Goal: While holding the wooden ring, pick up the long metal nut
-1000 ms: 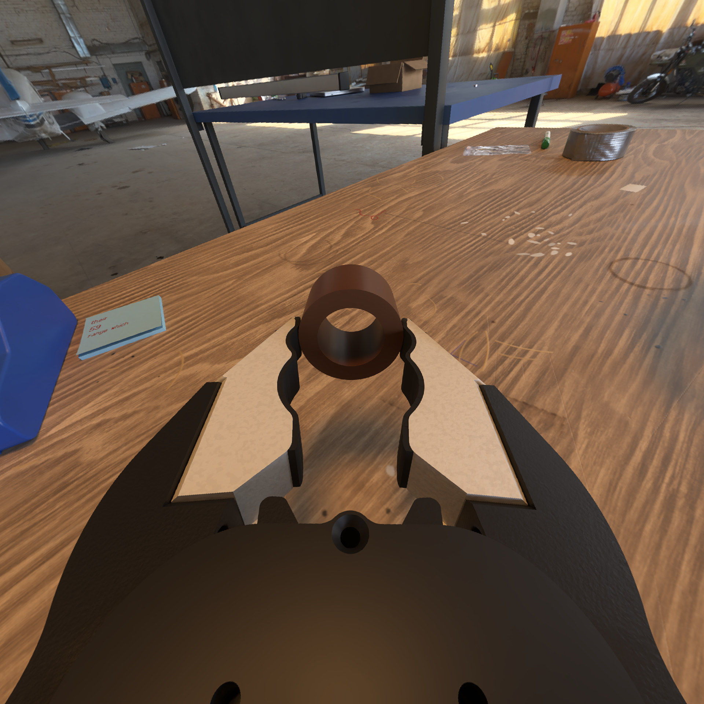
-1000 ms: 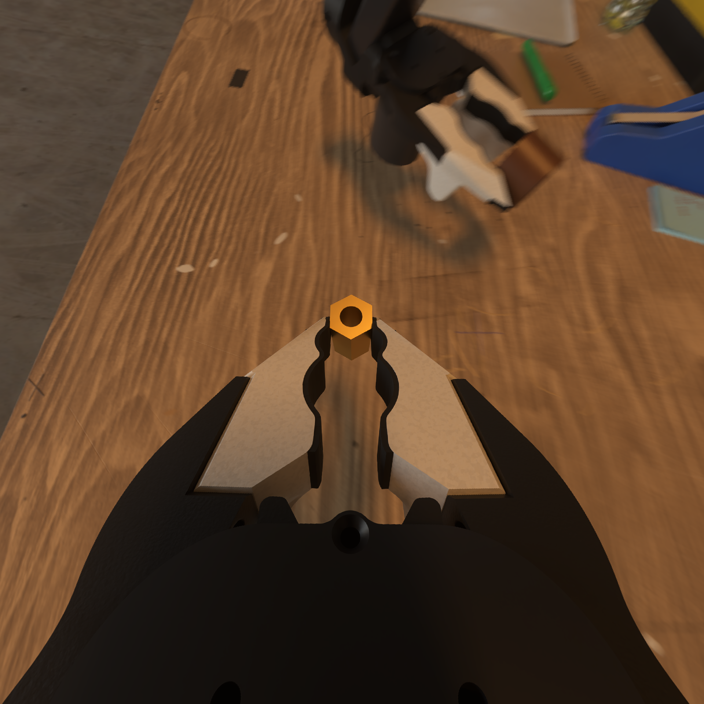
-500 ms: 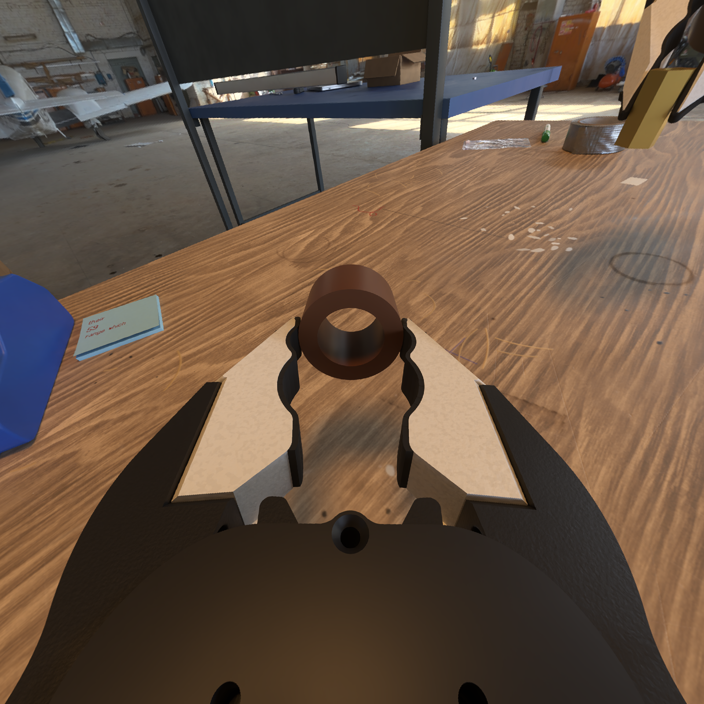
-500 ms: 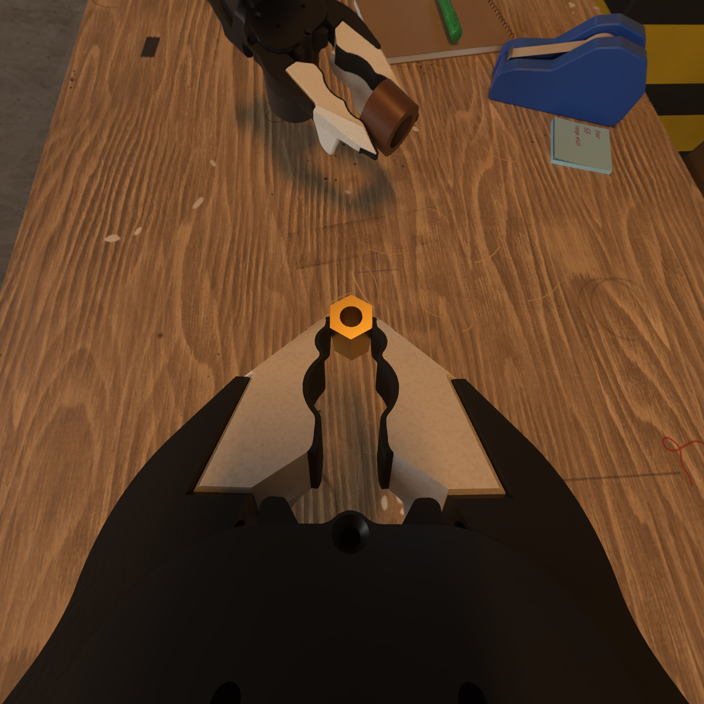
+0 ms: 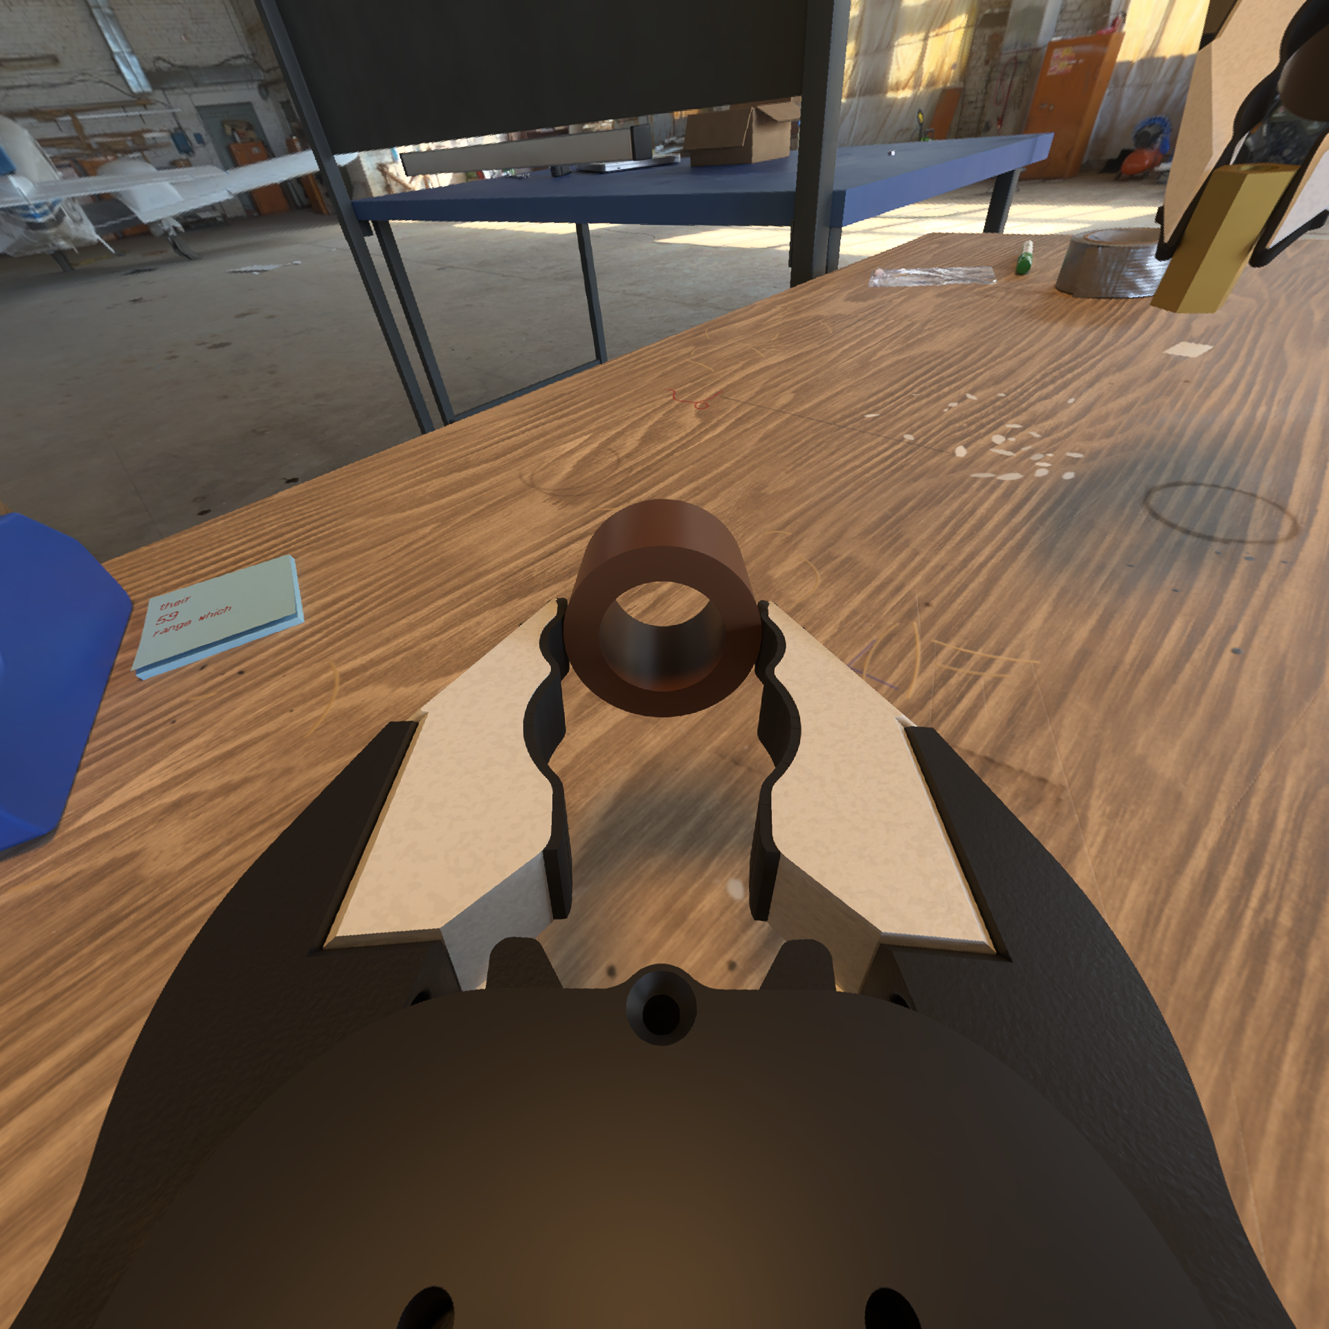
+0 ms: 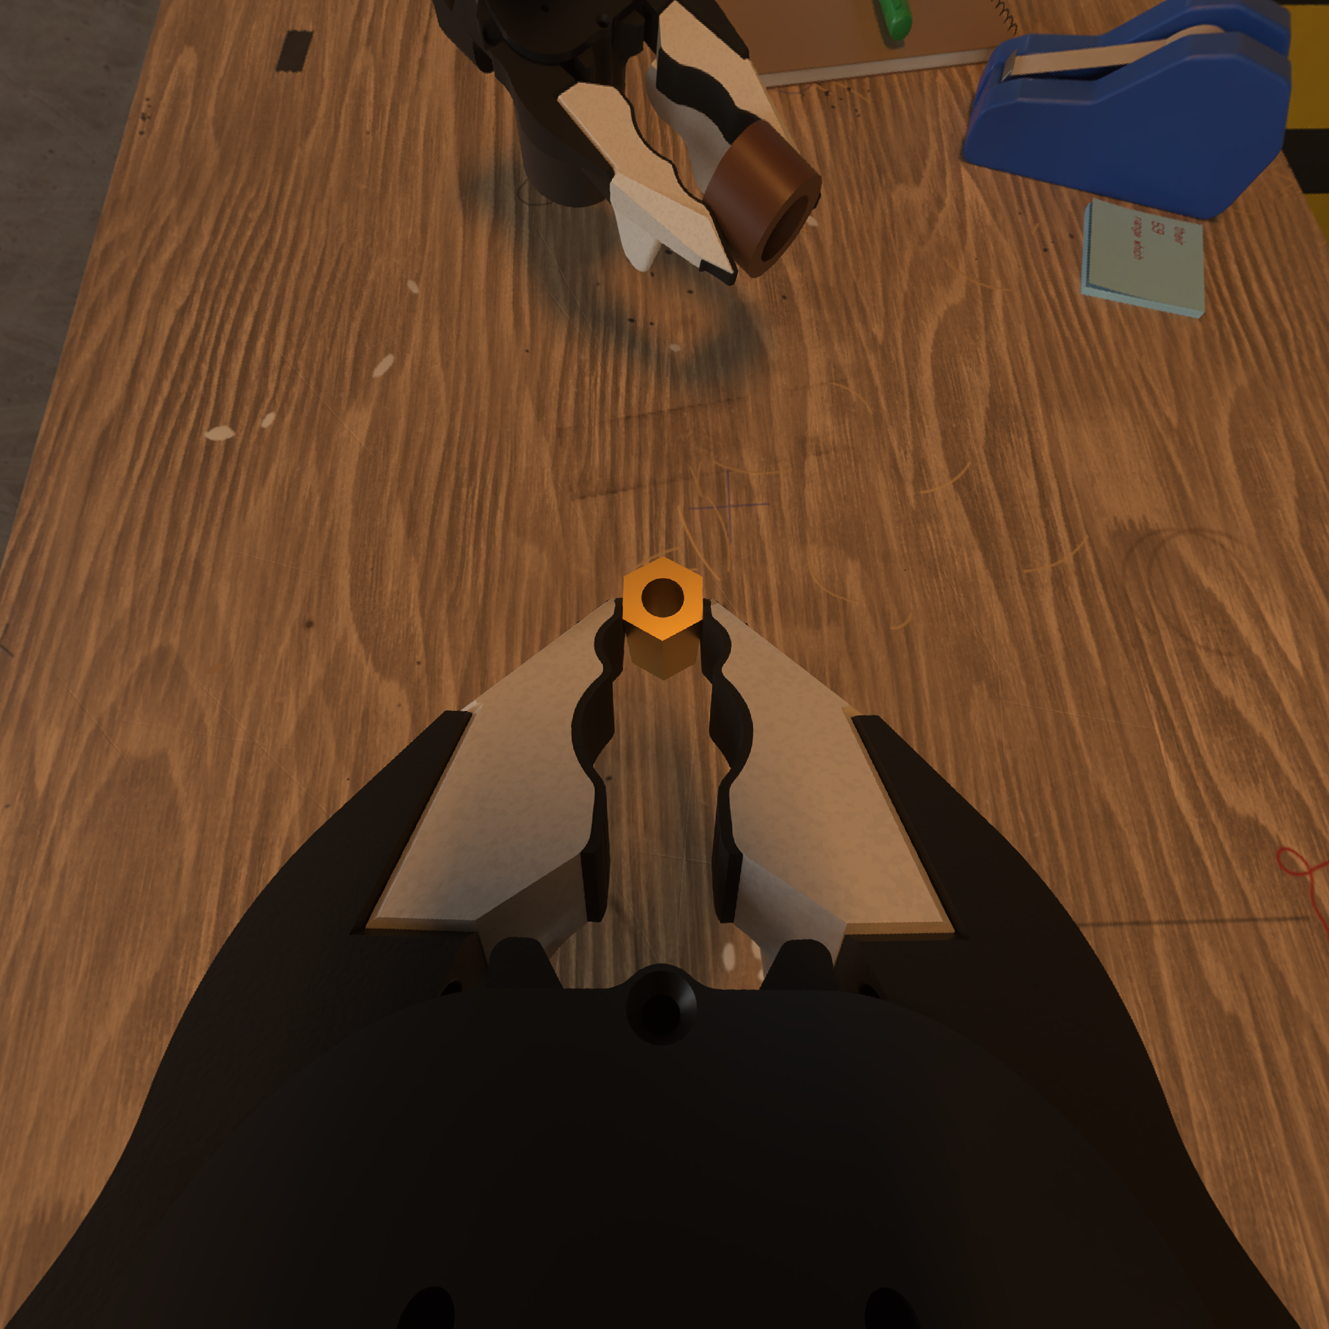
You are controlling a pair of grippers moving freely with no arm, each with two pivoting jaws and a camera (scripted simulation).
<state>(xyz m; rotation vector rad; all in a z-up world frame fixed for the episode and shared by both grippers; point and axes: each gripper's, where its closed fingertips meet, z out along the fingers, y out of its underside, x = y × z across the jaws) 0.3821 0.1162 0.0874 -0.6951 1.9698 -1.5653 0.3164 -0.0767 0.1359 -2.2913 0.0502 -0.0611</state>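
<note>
My left gripper [image 5: 661,626] is shut on the brown wooden ring [image 5: 661,611] and holds it above the wooden table [image 5: 1007,719], bore facing the camera. My right gripper [image 6: 661,618] is shut on the long brass-coloured hex nut [image 6: 661,600], held off the table with its hole towards the camera. In the right wrist view the left gripper [image 6: 733,216] with the ring [image 6: 762,198] hangs at the top centre. In the left wrist view the right gripper [image 5: 1215,237] with the nut [image 5: 1222,237] shows at the top right, well above the table.
A blue tape dispenser [image 6: 1136,115], a pale blue notepad [image 6: 1143,259], and a brown notebook [image 6: 863,43] with a green marker [image 6: 892,18] lie at the far right in the right wrist view. A grey tape roll [image 5: 1107,262] sits far off. The table edge [image 5: 431,431] drops to the floor.
My right gripper has lifted the nut higher and swung round, so the left gripper now sits straight ahead of it. In the left wrist view the right gripper has come into view at top right. The left gripper barely moved.
</note>
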